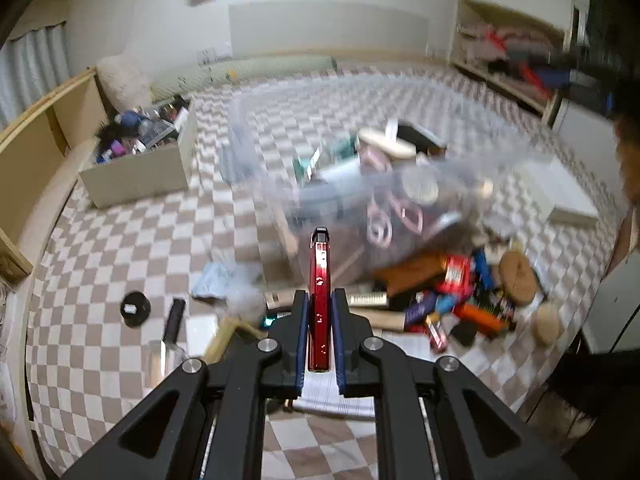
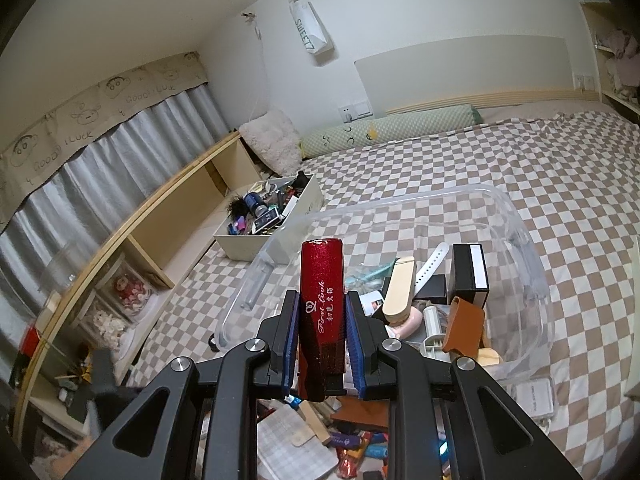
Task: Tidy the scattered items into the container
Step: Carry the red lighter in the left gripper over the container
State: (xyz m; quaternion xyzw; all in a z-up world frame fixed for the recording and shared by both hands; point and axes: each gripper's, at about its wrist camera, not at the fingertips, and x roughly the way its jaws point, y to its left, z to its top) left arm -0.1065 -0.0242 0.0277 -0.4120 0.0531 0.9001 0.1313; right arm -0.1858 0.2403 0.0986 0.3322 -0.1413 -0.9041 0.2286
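A slim red case (image 1: 319, 276), seen edge-on, is clamped between my left gripper's (image 1: 320, 295) fingers above the checked bedspread. My right gripper (image 2: 322, 295) is shut on a flat red case (image 2: 322, 276) with white lettering, held upright near the clear plastic container's (image 2: 524, 240) close rim. That container holds a watch strap, a beige case, a black-and-white box and a brown pouch. In the left wrist view the clear container (image 1: 256, 148) is blurred and lies beyond the case. A pile of scattered items (image 1: 460, 292) lies to its right, and the same pile (image 2: 360, 444) shows under the right gripper.
A beige box (image 1: 136, 176) (image 2: 240, 242) full of small things sits at the bed's left side by a wooden shelf (image 2: 168, 216). A black round cap (image 1: 135, 308), a black-handled tool (image 1: 175, 318) and a white box (image 1: 560, 196) lie on the bedspread. A person (image 1: 628, 152) is at the right edge.
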